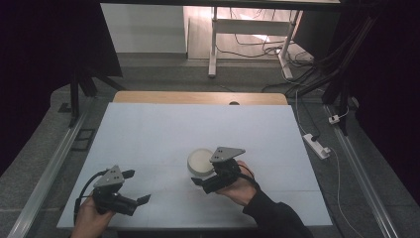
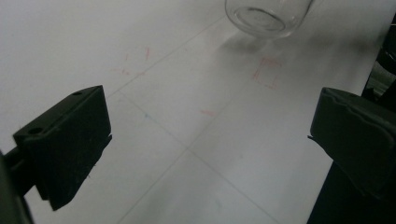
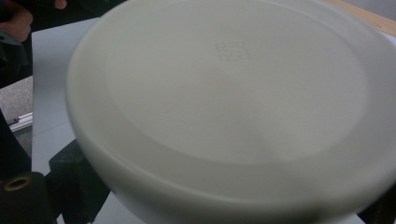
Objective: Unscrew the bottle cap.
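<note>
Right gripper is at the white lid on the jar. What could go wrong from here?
1. The right gripper jaws reach just the edge of the white lid; grip may slip.
2. The clear jar stands unsupported; the left gripper is open and apart, so twisting or lifting could tip or drag it.

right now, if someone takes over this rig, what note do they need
Right gripper: at the near side of the white lidded container, jaws either side of its lid; whether they are clamped on it cannot be told.
Left gripper: open, holding nothing, low over the white table at the near left.
The container stands near the table's middle, a little to the right, lid on; its lower part looks like clear glass in the left gripper view.
Done: right gripper reached the lid. Left, probably: grip and take off the lid, left gripper steadying the body.
</note>
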Demonstrator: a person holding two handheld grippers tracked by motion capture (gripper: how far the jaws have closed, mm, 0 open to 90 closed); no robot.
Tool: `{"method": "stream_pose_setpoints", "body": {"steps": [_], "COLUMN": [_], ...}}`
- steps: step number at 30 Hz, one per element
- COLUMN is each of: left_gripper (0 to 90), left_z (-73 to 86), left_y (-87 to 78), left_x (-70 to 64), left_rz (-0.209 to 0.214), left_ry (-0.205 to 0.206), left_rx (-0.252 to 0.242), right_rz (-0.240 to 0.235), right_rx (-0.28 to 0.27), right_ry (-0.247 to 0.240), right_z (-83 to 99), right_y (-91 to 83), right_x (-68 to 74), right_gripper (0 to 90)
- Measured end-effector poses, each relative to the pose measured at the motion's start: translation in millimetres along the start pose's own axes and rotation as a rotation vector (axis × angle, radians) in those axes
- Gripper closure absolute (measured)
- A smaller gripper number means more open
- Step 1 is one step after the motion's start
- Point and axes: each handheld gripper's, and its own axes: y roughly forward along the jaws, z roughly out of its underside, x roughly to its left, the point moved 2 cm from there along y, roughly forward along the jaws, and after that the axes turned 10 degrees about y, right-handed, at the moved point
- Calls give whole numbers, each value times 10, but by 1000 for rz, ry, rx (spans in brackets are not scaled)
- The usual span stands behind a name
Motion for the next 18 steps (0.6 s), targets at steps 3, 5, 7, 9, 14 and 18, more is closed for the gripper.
{"method": "stream_pose_setpoints", "body": {"steps": [3, 5, 7, 9, 14, 18], "left_gripper": [0, 0, 0, 0, 0, 0], "left_z": [-109, -178, -220, -276, -467, -604], "left_y": [46, 67, 82, 108, 234, 313], "left_x": [9, 17, 26, 35, 46, 75], "left_rz": [5, 11, 20, 37, 64, 86], "left_ry": [17, 22, 24, 33, 95, 121], "left_rx": [-7, 6, 9, 2, -4, -15], "right_rz": [-4, -6, -6, -8, -13, -18], "right_rx": [-1, -2, -2, -1, -1, 0], "right_ry": [0, 1, 0, -1, -6, -13], "right_z": [-1, 0, 0, 1, 1, 0], "right_y": [-1, 2, 3, 6, 7, 4], "right_x": [-4, -5, -4, -1, 2, 8], "right_gripper": [66, 66, 66, 66, 66, 66]}}
